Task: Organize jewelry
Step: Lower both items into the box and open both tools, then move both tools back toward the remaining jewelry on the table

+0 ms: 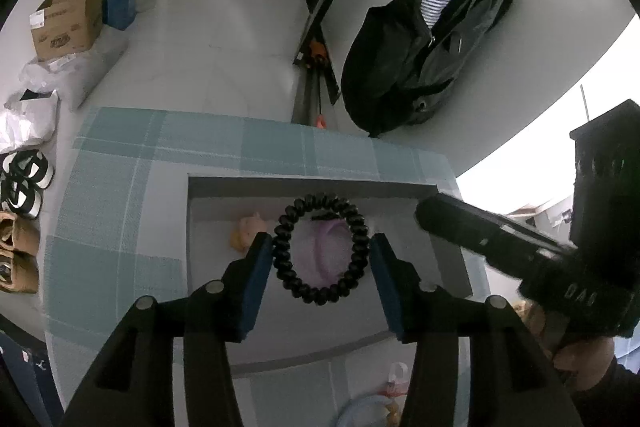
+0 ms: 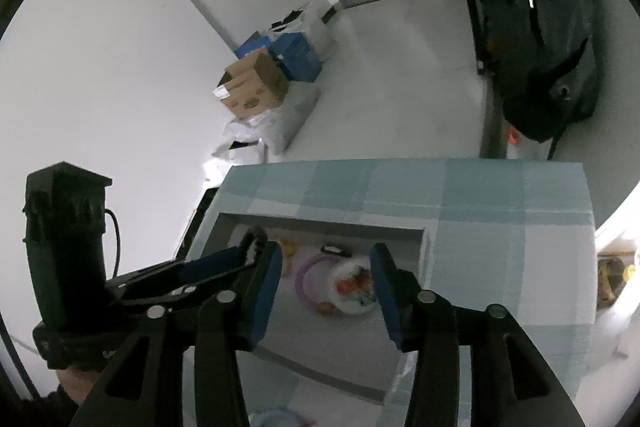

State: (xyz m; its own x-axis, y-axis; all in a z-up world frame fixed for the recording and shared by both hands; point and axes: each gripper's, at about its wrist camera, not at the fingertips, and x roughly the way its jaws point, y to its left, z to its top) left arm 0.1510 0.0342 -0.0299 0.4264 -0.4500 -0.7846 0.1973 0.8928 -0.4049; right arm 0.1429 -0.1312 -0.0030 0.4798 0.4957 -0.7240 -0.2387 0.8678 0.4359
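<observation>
A black beaded bracelet (image 1: pixel 320 297) is between the blue pads of my left gripper (image 1: pixel 320 247), over an open grey box (image 1: pixel 304 183). The left pad touches its rim, while a gap shows at the right pad, so the jaws stand open around it. In the right wrist view the bracelet (image 2: pixel 256 237) is a blur at the left gripper's tips. My right gripper (image 2: pixel 326 255) is open over the same box (image 2: pixel 320 221) with nothing between its fingers. Inside lie a purple bangle (image 2: pixel 304 275), a white packet of coloured pieces (image 2: pixel 354 287) and a yellowish piece (image 1: pixel 246 233).
The box sits on a teal plaid cloth (image 1: pixel 120 207). The right gripper's body (image 1: pixel 500 243) reaches in over the box's right rim. A black jacket (image 1: pixel 420 47) hangs beyond the table, and cardboard boxes (image 1: pixel 66 23) and shoes (image 1: pixel 24 183) stand on the floor at left.
</observation>
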